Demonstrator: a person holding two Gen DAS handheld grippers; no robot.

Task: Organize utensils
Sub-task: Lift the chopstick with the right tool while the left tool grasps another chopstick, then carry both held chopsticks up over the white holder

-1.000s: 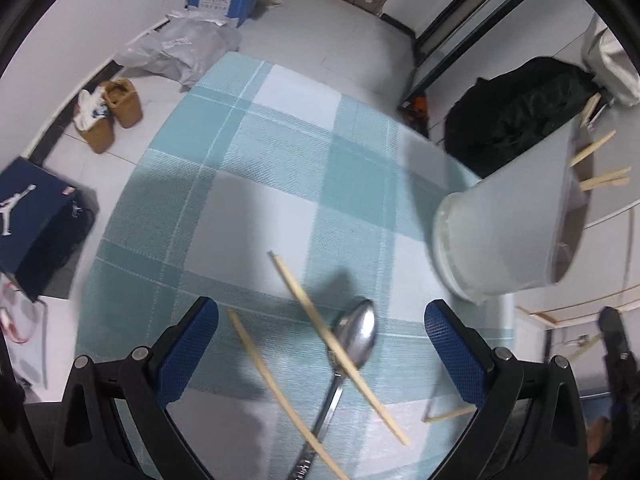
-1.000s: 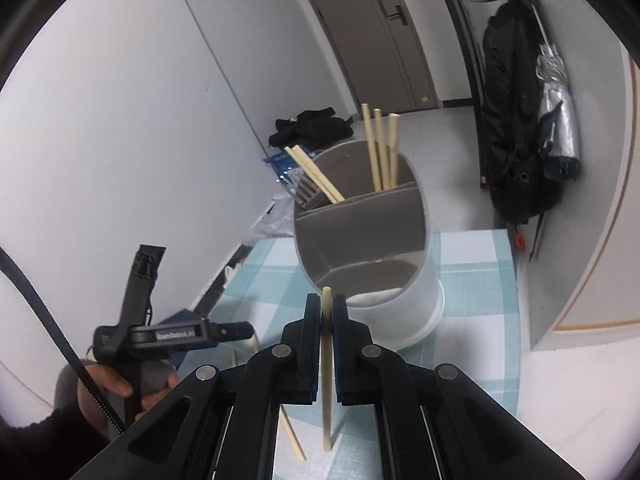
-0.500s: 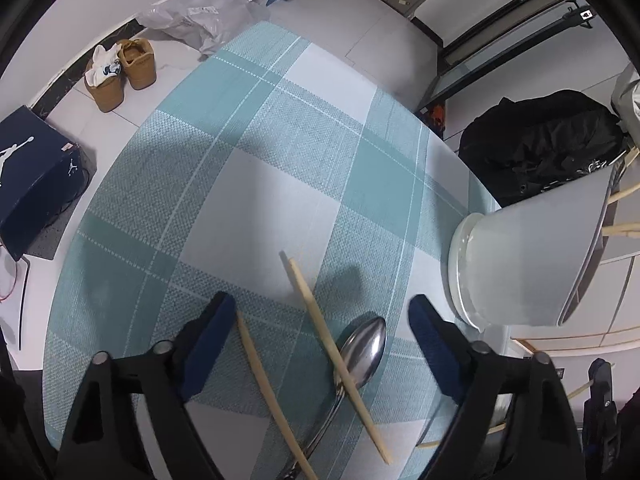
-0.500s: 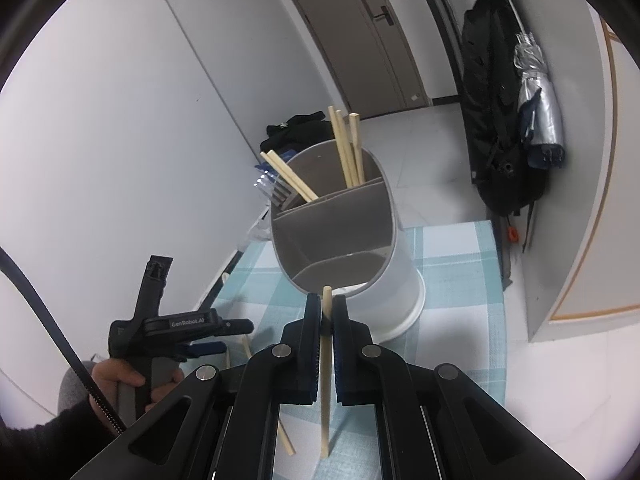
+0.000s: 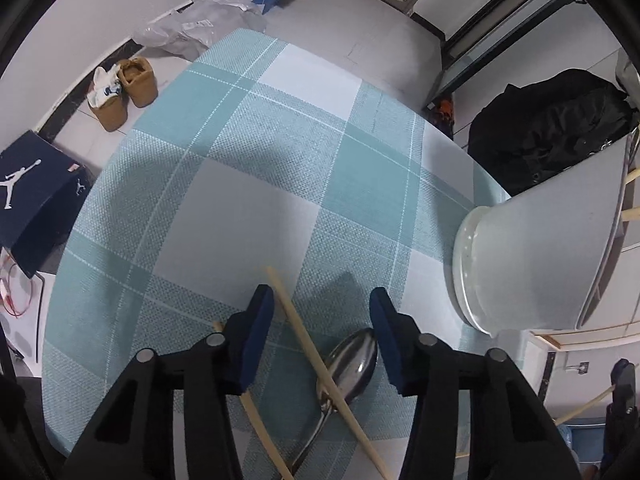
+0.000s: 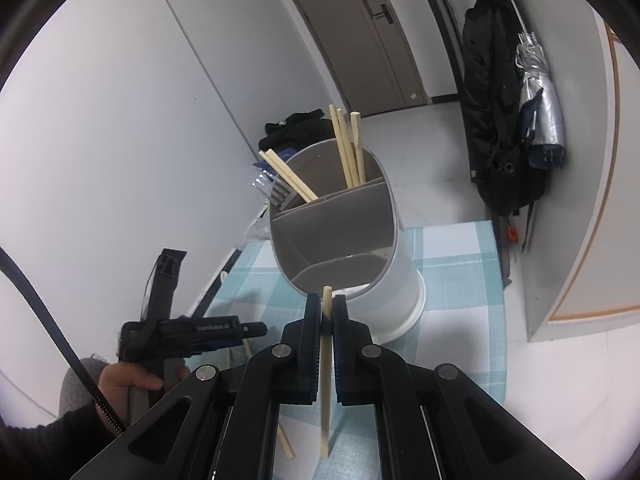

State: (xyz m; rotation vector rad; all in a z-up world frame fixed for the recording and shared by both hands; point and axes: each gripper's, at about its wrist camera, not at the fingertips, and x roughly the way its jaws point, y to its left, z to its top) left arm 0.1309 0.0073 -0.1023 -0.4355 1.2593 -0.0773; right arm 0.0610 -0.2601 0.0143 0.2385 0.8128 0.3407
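Now my left tool (image 5: 322, 320) points steeply down at the desk (image 5: 240, 208), its jaws about half open and just closing, pads touching nothing yet. Between them lie a chopstick (image 5: 316, 356) and a spoon (image 5: 352, 364); the chopstick crosses over the spoon, its long axis running from far-left to near-right, slantwise to the jaws. The spoon's bowl points away from me towards the right pad. Another chopstick (image 5: 256, 412) lies under the left finger, outside the gap. My right tool (image 6: 327, 320) is clamped on an upright chopstick (image 6: 325, 372), tip up, just in front of the holder (image 6: 360, 280), which stands on the desk and is nearer this hand
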